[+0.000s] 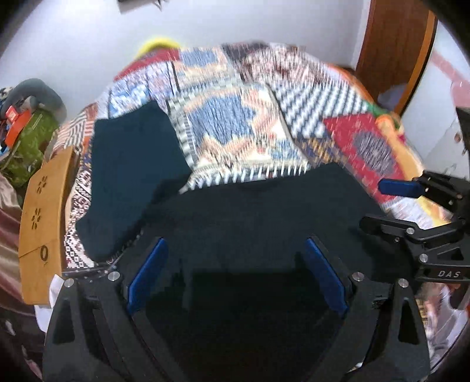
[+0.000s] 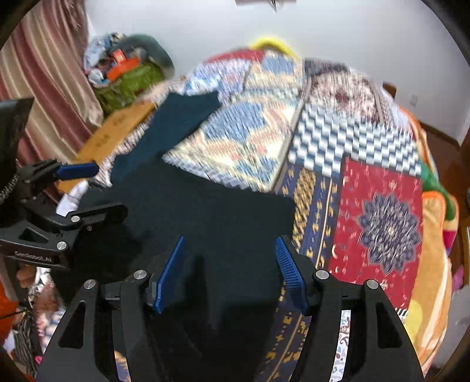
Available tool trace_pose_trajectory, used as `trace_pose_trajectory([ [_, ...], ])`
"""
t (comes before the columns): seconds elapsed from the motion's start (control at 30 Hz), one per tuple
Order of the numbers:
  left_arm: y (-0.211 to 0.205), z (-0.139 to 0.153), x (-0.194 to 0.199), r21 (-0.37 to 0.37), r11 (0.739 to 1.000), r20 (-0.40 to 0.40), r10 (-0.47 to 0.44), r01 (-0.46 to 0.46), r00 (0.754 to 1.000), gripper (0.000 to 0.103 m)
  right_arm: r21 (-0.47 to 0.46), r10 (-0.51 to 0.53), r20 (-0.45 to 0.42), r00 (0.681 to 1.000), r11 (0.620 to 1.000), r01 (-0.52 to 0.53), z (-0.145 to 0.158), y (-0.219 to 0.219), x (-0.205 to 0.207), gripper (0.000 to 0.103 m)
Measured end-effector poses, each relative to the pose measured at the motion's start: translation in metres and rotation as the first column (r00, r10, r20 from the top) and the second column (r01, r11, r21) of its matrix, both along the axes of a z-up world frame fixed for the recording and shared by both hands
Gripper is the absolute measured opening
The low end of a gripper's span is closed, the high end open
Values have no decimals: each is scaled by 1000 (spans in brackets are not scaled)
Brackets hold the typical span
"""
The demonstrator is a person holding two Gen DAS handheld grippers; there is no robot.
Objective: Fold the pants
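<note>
A: Where are the pants?

B: The dark pants (image 1: 235, 211) lie spread on the patchwork quilt (image 1: 235, 123) that covers the bed. In the left wrist view the wide part fills the middle and lower picture, and one leg runs off toward ten o'clock, ending near the bed's edge. Both views are blurred, so folds and seams cannot be made out.

A: And the left gripper (image 1: 236, 273)?

B: Its blue pads stand wide apart, jaws released, over the dark cloth at six o'clock. Whether the pads touch the cloth I cannot tell.

A: The right one?

B: The right gripper (image 2: 230, 273) is also spread open, holding nothing. It hangs over the right edge of the pants, where dark cloth meets the quilt, at six o'clock in its own view. From the left wrist view it comes in at three o'clock.

A: What else is around?

B: A wooden board (image 1: 44, 223) at nine o'clock beside the bed, a green bag (image 2: 129, 82) with a heap on it beyond, a striped curtain (image 2: 44, 73), and a white wall (image 2: 323, 26) behind.
</note>
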State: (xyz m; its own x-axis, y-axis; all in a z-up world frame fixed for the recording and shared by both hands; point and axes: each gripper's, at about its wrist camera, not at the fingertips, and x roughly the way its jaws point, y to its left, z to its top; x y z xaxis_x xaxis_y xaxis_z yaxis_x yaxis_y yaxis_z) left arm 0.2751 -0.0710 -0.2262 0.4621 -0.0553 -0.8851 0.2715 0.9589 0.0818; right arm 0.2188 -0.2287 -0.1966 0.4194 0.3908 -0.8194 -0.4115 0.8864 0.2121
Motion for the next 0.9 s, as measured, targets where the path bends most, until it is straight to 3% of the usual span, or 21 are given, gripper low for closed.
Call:
trace_pose_trajectory([
  [0.1,-6,-26,0,78,997,-34,-9,12,999,95,-26,18,-56,998,999,-20,-25,2,0,59],
  [0.5,9,-18,-43,94,995,85,13,-21,996,98,7,-17,-52,999,1000,18,-26,-21,-38,60],
  [0.77,22,-5,-78,59,995,135,67,-76,989,98,-39,-52,-27,998,998,51,-8,-28,-60,60],
  [0.9,26,21,-101,70,992,235,89,-108,968,98,-38,-42,30,999,998,43,15,-22,-70,60],
])
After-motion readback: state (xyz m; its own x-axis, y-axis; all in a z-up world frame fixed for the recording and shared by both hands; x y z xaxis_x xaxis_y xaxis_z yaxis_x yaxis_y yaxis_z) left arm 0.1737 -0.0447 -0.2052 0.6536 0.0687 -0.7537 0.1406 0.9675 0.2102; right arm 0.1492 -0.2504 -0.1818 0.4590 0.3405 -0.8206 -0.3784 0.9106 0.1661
